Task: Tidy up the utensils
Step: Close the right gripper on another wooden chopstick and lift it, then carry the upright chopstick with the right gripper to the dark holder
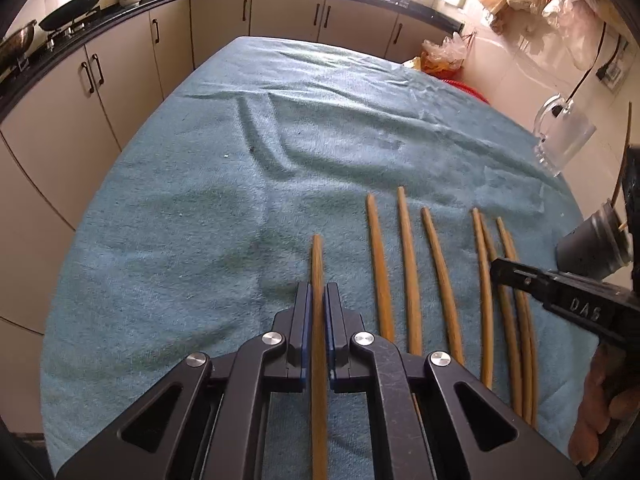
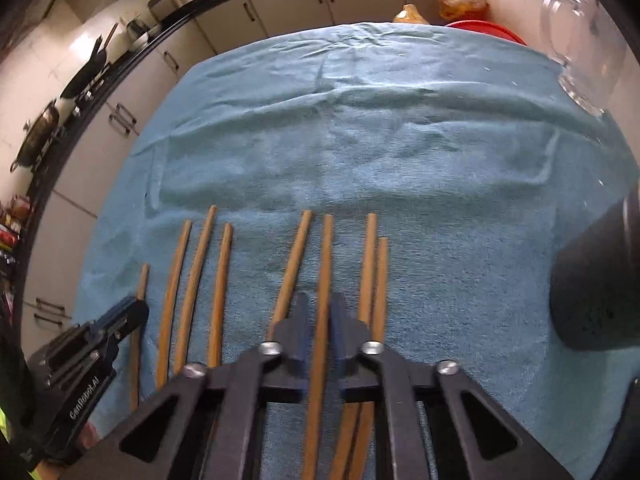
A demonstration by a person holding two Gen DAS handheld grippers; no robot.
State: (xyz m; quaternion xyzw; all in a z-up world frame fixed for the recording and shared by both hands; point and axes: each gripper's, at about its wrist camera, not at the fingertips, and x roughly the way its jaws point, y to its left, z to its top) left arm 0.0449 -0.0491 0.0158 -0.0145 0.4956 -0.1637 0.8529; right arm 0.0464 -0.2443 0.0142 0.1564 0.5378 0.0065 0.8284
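Note:
Several wooden chopsticks lie side by side on a teal towel (image 1: 192, 208). My left gripper (image 1: 318, 292) is shut on the leftmost chopstick (image 1: 317, 256), low over the towel. In the right wrist view my right gripper (image 2: 320, 304) is shut on another chopstick (image 2: 325, 256) in the right-hand group, with loose chopsticks (image 2: 218, 280) to its left and two (image 2: 374, 264) to its right. The left gripper also shows in that view (image 2: 128, 312) at the far left. A dark cylindrical holder (image 2: 592, 288) stands to the right.
A clear glass mug (image 1: 560, 136) stands at the towel's far right edge. Kitchen cabinets and a counter with pans (image 1: 68, 12) run behind and to the left. Plastic bags (image 1: 444, 52) sit beyond the far end of the towel (image 2: 400, 140).

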